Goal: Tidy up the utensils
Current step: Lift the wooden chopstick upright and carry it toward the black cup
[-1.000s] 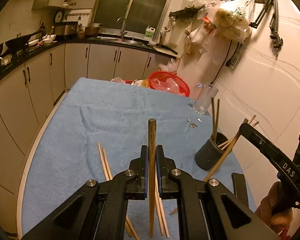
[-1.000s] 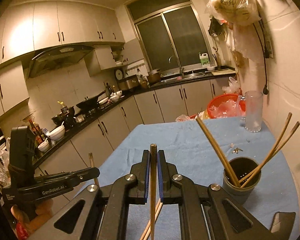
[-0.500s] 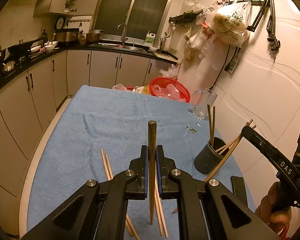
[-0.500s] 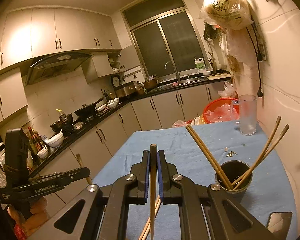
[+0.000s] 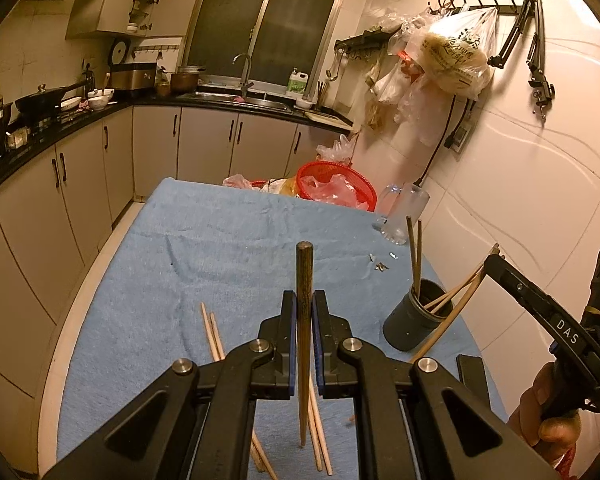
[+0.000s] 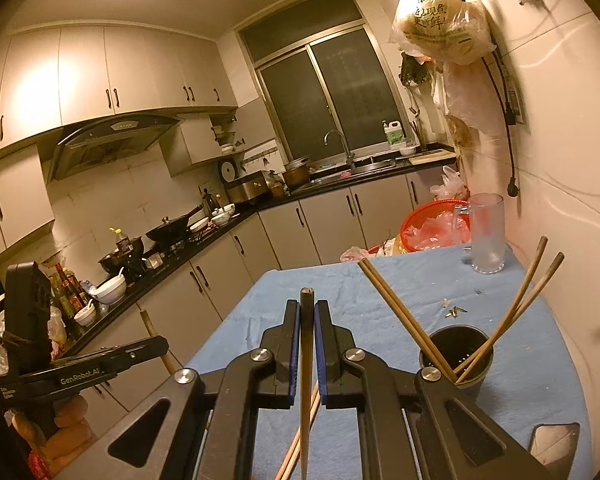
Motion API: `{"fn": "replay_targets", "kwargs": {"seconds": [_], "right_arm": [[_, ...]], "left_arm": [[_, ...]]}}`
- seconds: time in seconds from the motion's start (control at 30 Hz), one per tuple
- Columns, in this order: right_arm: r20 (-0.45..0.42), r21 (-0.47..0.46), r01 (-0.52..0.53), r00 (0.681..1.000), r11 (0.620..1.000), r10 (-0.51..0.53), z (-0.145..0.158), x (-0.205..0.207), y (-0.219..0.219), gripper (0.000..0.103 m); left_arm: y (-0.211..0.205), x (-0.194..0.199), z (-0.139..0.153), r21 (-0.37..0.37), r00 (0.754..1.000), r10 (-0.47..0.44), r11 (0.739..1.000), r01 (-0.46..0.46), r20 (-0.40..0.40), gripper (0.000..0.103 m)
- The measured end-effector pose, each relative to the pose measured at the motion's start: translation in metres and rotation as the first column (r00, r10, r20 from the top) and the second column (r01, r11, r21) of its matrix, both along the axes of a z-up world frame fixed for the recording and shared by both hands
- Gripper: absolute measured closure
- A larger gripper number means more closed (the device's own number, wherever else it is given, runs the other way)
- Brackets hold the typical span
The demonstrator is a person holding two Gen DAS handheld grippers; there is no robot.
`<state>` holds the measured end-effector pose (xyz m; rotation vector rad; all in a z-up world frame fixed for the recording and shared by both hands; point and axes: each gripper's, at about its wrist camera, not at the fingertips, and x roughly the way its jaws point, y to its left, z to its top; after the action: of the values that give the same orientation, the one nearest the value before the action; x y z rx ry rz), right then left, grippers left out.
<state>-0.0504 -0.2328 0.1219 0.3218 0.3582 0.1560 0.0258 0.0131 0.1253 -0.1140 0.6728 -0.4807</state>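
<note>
While each gripper (image 5: 303,312) (image 6: 307,320) clamps a wooden chopstick (image 5: 303,280) (image 6: 306,344), the cloth (image 5: 220,248) looks, perhaps, terry.

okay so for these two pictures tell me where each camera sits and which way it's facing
Left wrist: on the left gripper, looking down over the blue-clothed table toward the window; a chopstick stands clamped, a hand at lower right.
Right wrist: on the right gripper, facing more level across the kitchen, also clamping a chopstick.
Shared: dark holder cup, red basket, glass mug.
</note>
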Motion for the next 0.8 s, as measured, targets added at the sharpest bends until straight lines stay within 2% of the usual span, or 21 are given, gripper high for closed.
{"fn": "replay_targets", "kwargs": {"seconds": [0.53, 0.8], "right_arm": [[0.031, 0.034, 0.057, 0.998, 0.998, -0.058, 0.01, -0.013, -0.027, 0.096], [0.068, 0.067, 0.135, 0.988, 0.989, -0.139, 0.024, -0.028, -0.064, 0.096]], "left_arm": [[-0.013, 0.001, 0.012, 0.001, 0.999, -0.038, 0.999, 0.038, 0.008, 0.095], [-0.048, 0.004, 0.029, 0.007, 0.995, -0.097, 0.995, 0.097, 0.018, 0.095]]}}
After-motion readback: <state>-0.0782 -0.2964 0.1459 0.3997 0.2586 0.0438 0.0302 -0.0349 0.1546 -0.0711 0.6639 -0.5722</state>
